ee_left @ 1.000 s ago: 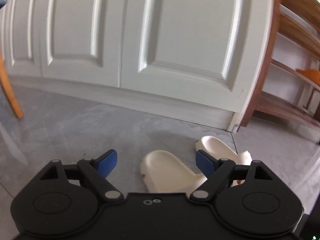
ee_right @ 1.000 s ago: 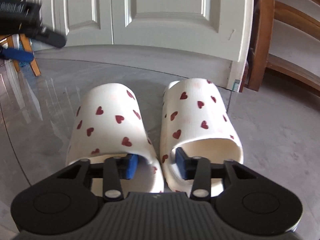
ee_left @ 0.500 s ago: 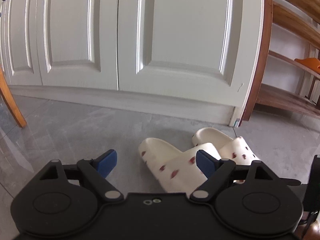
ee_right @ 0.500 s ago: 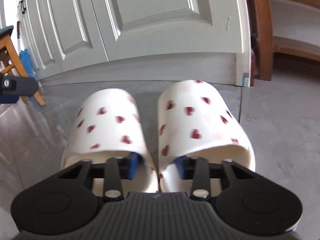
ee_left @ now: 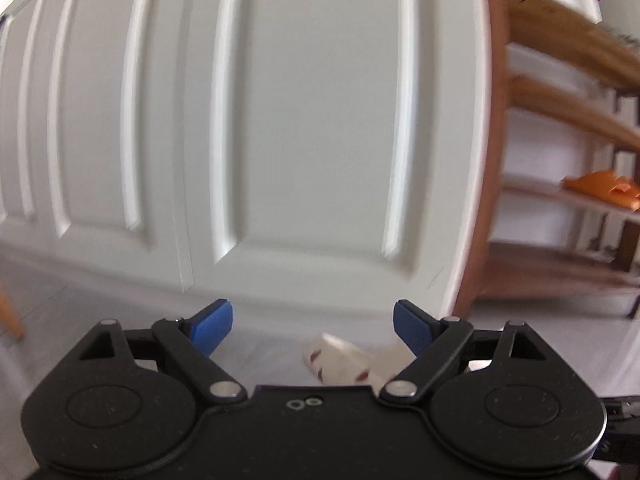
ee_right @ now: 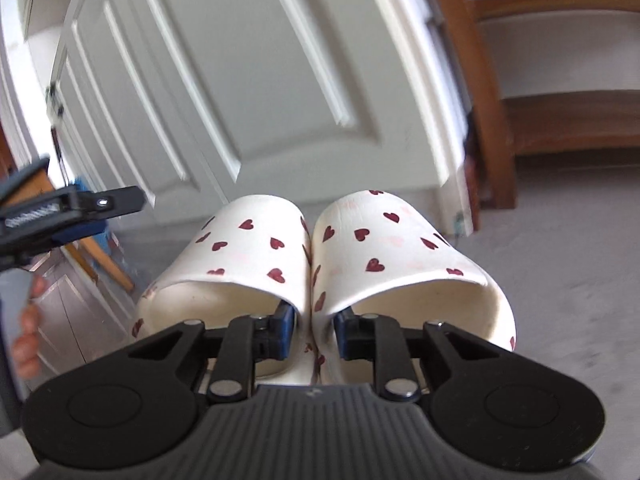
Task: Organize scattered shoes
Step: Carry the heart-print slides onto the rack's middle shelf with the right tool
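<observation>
Two white slippers with red hearts, the left one [ee_right: 248, 248] and the right one [ee_right: 392, 248], lie side by side and hang off the floor. My right gripper [ee_right: 314, 322] has one finger inside each slipper. Its jaws are shut on the two inner walls, pressing them together. In the left wrist view the same slippers [ee_left: 344, 360] show blurred, low down behind the gripper body. My left gripper [ee_left: 312, 320] stands open with nothing between its blue pads; it also shows at the left edge of the right wrist view [ee_right: 72, 216].
White panelled doors [ee_left: 280, 120] fill the space ahead. A wooden shoe rack [ee_left: 560, 120] stands to the right with an orange shoe [ee_left: 600, 192] on a shelf. A wooden chair leg [ee_left: 8, 316] is at far left. Grey floor runs below. A person's fingers [ee_right: 28, 320] show at the left.
The right jaws have closed on the inner walls of the slippers, then lifted and rolled with the pair. The left gripper has risen, still open, and the slippers sit lower in its view.
</observation>
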{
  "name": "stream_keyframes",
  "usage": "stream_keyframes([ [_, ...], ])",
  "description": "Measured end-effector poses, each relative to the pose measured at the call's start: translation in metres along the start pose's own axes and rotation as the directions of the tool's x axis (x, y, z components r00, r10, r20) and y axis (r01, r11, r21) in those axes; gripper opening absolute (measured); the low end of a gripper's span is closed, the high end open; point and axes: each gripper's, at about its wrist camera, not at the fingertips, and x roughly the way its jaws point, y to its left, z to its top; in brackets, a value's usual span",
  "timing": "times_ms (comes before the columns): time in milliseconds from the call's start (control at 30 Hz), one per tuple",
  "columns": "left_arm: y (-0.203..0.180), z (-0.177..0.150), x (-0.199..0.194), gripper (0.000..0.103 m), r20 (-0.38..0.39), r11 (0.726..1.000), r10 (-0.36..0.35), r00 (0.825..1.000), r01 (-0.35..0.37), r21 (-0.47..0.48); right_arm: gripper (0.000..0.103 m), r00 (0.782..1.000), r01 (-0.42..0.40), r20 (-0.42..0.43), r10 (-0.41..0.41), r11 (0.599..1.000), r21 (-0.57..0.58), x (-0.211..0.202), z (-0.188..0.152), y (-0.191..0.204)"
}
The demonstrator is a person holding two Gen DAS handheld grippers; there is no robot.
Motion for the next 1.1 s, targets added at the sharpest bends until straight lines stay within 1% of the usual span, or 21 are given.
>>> stream_keyframes([
  [67,-0.023,0.019,0.005,0.088,0.049,0.996,-0.077,0.996,0.074,0.043,0.024,0.999,0.042,0.018,-0.042,0.999,-0.008,-0.020,0.012,-0.009],
  [133,-0.045,0.036,0.006,0.088,0.099,0.985,-0.154,0.983,0.145,0.095,0.024,0.995,0.089,0.033,-0.089,0.996,-0.004,-0.040,0.023,-0.020],
  [200,-0.068,0.055,0.006,0.090,0.153,0.964,-0.238,0.959,0.214,0.157,0.024,0.985,0.162,0.065,-0.162,0.987,0.012,-0.067,0.038,-0.034],
  [267,-0.086,0.069,0.006,0.091,0.177,0.946,-0.297,0.938,0.263,0.191,0.025,0.969,0.222,0.106,-0.223,0.975,0.016,-0.089,0.054,-0.046],
  [333,-0.101,0.083,0.009,0.091,0.179,0.925,-0.355,0.918,0.318,0.208,0.027,0.949,0.270,0.165,-0.269,0.963,0.015,-0.107,0.072,-0.054],
  [433,-0.121,0.104,0.019,0.091,0.127,0.897,-0.429,0.894,0.405,0.179,0.026,0.906,0.326,0.286,-0.313,0.945,0.002,-0.126,0.102,-0.062],
  [500,-0.132,0.111,0.023,0.091,0.103,0.889,-0.446,0.889,0.427,0.165,0.026,0.858,0.378,0.380,-0.346,0.926,-0.008,-0.132,0.126,-0.067],
  [600,-0.143,0.117,0.028,0.091,0.097,0.884,-0.458,0.884,0.442,0.152,0.027,0.799,0.444,0.447,-0.403,0.896,0.016,-0.116,0.156,-0.080],
  [633,-0.146,0.118,0.029,0.091,0.096,0.883,-0.461,0.882,0.445,0.151,0.028,0.787,0.453,0.460,-0.412,0.891,0.023,-0.106,0.166,-0.090],
  [667,-0.149,0.117,0.029,0.091,0.096,0.883,-0.459,0.883,0.441,0.161,0.029,0.780,0.455,0.469,-0.415,0.890,0.029,-0.094,0.175,-0.103],
  [733,-0.157,0.114,0.031,0.091,0.088,0.885,-0.447,0.890,0.425,0.192,0.030,0.775,0.465,0.472,-0.420,0.885,0.023,-0.071,0.191,-0.120],
  [800,-0.163,0.110,0.034,0.091,0.056,0.884,-0.434,0.899,0.413,0.219,0.030,0.778,0.480,0.463,-0.426,0.877,0.000,-0.041,0.212,-0.139],
  [867,-0.169,0.106,0.040,0.091,0.011,0.887,-0.409,0.913,0.394,0.241,0.031,0.782,0.485,0.436,-0.446,0.874,0.025,-0.014,0.231,-0.156],
  [933,-0.174,0.105,0.046,0.091,-0.019,0.889,-0.389,0.921,0.381,0.253,0.034,0.778,0.507,0.395,-0.489,0.859,0.064,0.018,0.248,-0.172],
  [967,-0.178,0.105,0.050,0.091,-0.032,0.891,-0.377,0.926,0.371,0.261,0.039,0.776,0.519,0.375,-0.508,0.851,0.079,0.030,0.254,-0.178],
  [1033,-0.183,0.106,0.056,0.091,-0.042,0.893,-0.362,0.931,0.360,0.269,0.042,0.771,0.537,0.352,-0.530,0.839,0.087,0.047,0.262,-0.186],
  [1100,-0.190,0.109,0.063,0.091,-0.044,0.897,-0.351,0.935,0.349,0.273,0.048,0.762,0.565,0.331,-0.557,0.821,0.080,0.067,0.271,-0.193],
])
